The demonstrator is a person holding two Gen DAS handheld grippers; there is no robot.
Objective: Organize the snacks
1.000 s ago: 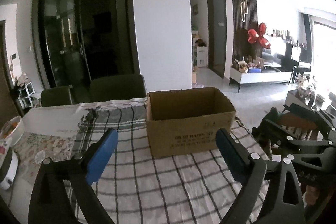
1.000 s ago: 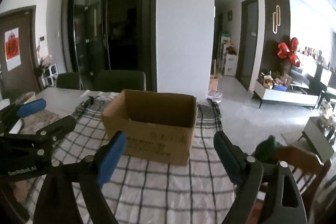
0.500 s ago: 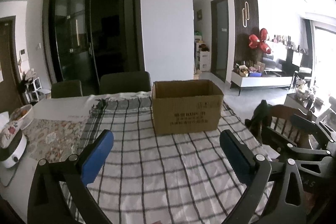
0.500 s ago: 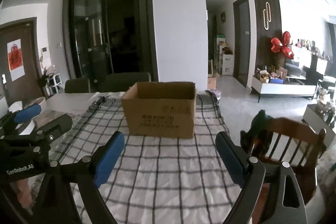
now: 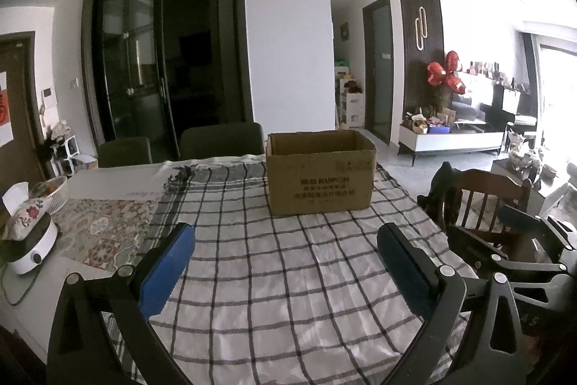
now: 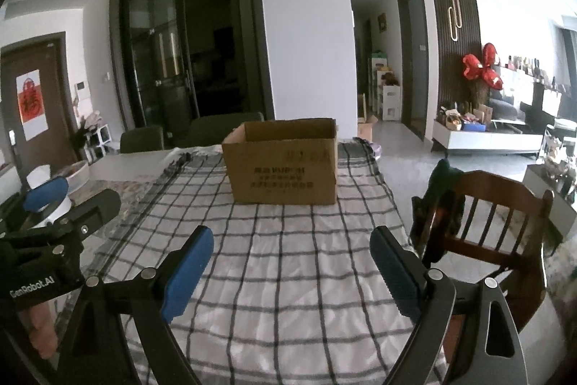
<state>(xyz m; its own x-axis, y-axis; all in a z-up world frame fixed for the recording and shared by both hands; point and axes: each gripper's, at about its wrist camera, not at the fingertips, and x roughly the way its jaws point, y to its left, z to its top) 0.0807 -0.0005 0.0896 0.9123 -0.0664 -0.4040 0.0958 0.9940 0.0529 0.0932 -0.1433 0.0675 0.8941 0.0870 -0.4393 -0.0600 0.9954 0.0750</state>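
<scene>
Both claws have pulled back from the cardboard box (image 5: 320, 173) over the last second, so it now looks smaller and farther off in both wrist views. My left claw (image 5: 286, 271) hangs over the checked cloth (image 5: 274, 276) with its blue pads spread wide and nothing between them. My right claw (image 6: 292, 267) is likewise wide apart and empty above the same cloth.

From the left wrist view, the box stands upright on the worktop (image 5: 119, 184), beyond the claw and a little right of its centre line, well apart from the fingertips. Its top is open; I cannot see what is inside. From the right wrist view, the box (image 6: 283, 161) sits beyond the claw, roughly on its centre line.

Left of the box, a floral mat (image 5: 97, 233) lies on the worktop beside the cloth, with a white appliance (image 5: 30, 249) at its near left edge. Right of the box, off the worktop's edge, stands a wooden chair (image 6: 494, 222). Behind the box are two dark chairs (image 5: 221, 139). I see no snacks in either view.
</scene>
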